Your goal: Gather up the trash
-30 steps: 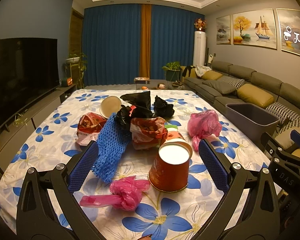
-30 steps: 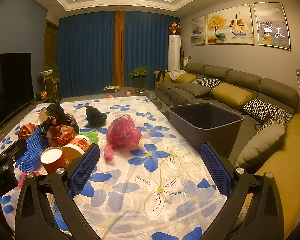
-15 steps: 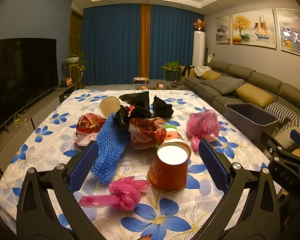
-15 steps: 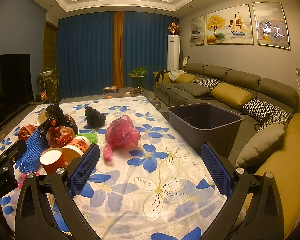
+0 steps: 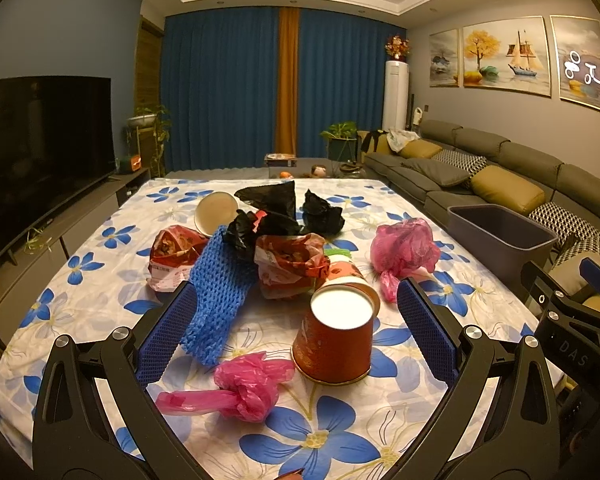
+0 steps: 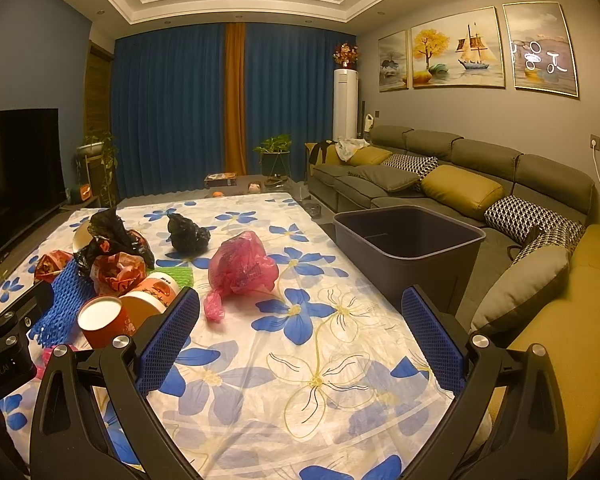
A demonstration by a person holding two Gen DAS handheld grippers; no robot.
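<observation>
Trash (crumpled pink plastic bags (image 5: 404,249), an upturned red paper cup (image 5: 336,338), blue foam netting (image 5: 216,292)) all lay on the flowered tablecloth (image 6: 300,360), the dark grey plastic bin (image 6: 410,248) beside it looked empty, and left gripper (image 5: 298,334) and right gripper (image 6: 300,338) gaped wide, holding nothing.

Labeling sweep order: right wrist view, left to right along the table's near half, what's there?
Upside-down red paper cup → large pink bag → bare stretch of the floral tablecloth → grey bin beside the table.

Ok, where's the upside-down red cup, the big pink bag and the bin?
Red cup (image 5: 334,346), left wrist view, on its red side wall.
Big pink bag (image 6: 242,266), right wrist view, on its bulging middle.
Bin (image 6: 432,268), right wrist view, on its front wall.
</observation>
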